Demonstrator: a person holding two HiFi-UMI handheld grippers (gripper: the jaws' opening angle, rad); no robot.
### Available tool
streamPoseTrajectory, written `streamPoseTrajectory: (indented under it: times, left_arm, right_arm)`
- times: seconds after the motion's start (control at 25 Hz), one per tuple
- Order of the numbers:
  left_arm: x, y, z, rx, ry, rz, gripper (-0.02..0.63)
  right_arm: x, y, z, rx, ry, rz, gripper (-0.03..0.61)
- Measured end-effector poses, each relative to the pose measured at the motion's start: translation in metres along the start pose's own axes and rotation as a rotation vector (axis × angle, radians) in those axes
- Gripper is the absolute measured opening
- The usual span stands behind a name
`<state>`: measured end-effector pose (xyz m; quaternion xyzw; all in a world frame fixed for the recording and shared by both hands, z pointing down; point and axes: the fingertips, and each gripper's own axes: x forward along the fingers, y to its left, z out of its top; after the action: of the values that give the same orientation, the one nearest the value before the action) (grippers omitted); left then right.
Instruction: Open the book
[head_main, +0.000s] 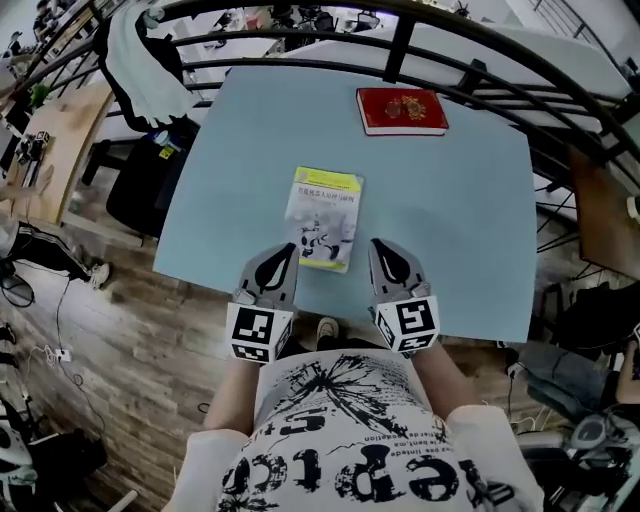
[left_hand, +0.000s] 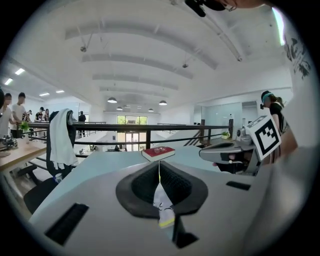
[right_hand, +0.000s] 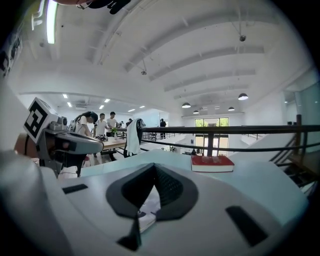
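Observation:
A thin book (head_main: 323, 215) with a yellow top band and a white cover lies closed on the light blue table (head_main: 460, 220), near its front edge. A closed red book (head_main: 401, 110) lies at the far side. My left gripper (head_main: 289, 250) is shut and empty, its tip at the thin book's near left corner. My right gripper (head_main: 380, 246) is also shut and empty, a little right of that book's near right corner. In the left gripper view the left gripper (left_hand: 160, 164) points toward the red book (left_hand: 158, 152). In the right gripper view the right gripper (right_hand: 154, 166) has the red book (right_hand: 212, 163) ahead on its right.
A black metal railing (head_main: 400, 45) curves round the table's far side. A dark chair with a white garment (head_main: 140, 60) stands at the table's far left, beside a wooden table (head_main: 60, 140). People stand at that table in the right gripper view.

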<state>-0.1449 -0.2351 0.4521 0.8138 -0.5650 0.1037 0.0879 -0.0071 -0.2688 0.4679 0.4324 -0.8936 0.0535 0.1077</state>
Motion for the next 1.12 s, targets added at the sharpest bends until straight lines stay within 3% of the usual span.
streamPoseTrajectory:
  times: [0.24,0.48,0.64,0.88,1.12]
  left_arm:
    - [0.043,-0.013,-0.029,0.027,0.123,-0.154,0.02]
    - [0.071,-0.038,-0.088,0.055,0.331,-0.342,0.023]
    - [0.078,-0.061,-0.133,0.118,0.472,-0.463,0.135]
    - [0.089,-0.074,-0.177,0.242,0.591,-0.498,0.173]
    - [0.103,-0.073,-0.198,0.294,0.658,-0.461,0.178]
  right_arm:
    - [0.002,-0.016,-0.016,0.035,0.039,-0.092,0.011]
    - [-0.008,-0.02,-0.037,0.068,0.084,-0.188,0.011]
    - [-0.015,-0.02,-0.05,0.086,0.114,-0.232,0.011]
    - [-0.026,-0.013,-0.068,0.099,0.147,-0.251,0.011]
    - [-0.033,-0.011,-0.08,0.096,0.172,-0.247,0.011]
